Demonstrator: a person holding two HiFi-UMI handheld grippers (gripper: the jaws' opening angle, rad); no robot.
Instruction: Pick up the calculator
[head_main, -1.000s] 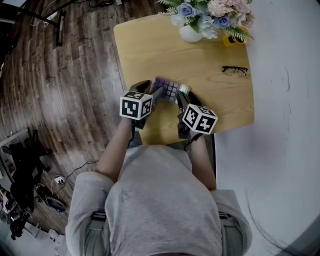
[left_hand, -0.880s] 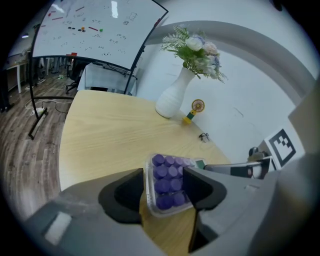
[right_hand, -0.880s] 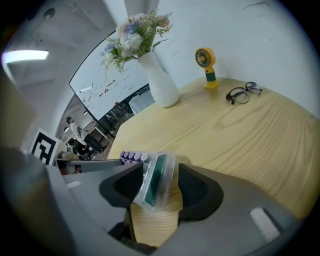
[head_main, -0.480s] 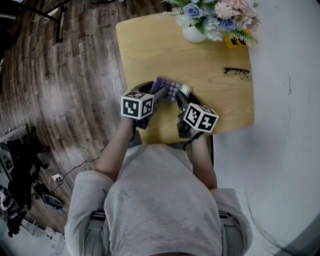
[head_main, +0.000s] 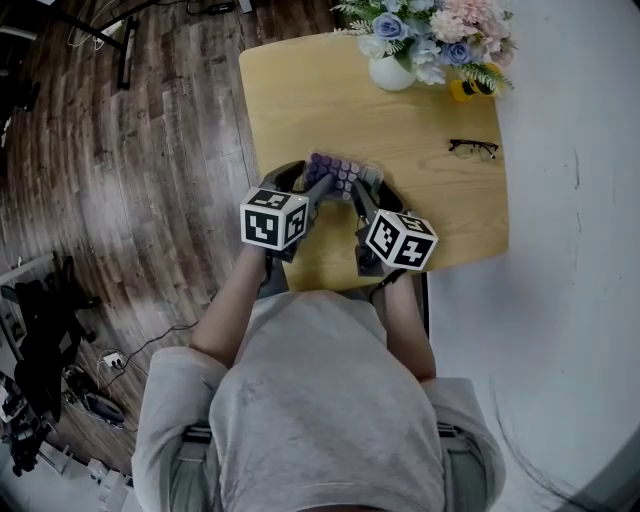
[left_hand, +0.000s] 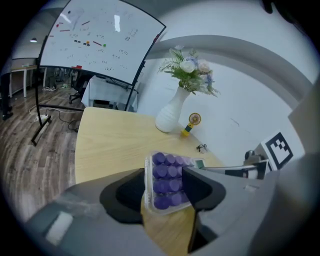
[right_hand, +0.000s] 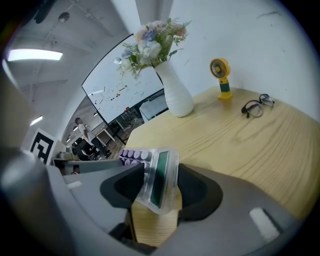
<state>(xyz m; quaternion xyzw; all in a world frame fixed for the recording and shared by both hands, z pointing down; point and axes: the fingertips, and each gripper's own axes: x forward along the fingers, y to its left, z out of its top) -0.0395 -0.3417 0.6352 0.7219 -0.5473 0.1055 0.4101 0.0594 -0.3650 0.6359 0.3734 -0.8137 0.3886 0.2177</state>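
Note:
The calculator (head_main: 341, 174) has purple round keys, a clear case and a green display. It is held between both grippers near the front of the wooden table (head_main: 300, 90). My left gripper (head_main: 314, 190) is shut on its key end (left_hand: 167, 184). My right gripper (head_main: 360, 196) is shut on the display end (right_hand: 159, 179). In both gripper views the calculator sits tilted between the dark jaws, and it looks raised off the tabletop. The marker cubes hide the grippers' bodies in the head view.
A white vase of flowers (head_main: 392, 68) stands at the table's far edge, with a small yellow fan (head_main: 458, 88) to its right. Black glasses (head_main: 472, 149) lie at the right side. The wood floor (head_main: 130, 150) lies left of the table, and a whiteboard (left_hand: 95, 40) stands beyond it.
Both grippers stay shut on the calculator. It has shifted slightly away from the person, and its display end is now more covered by the right gripper.

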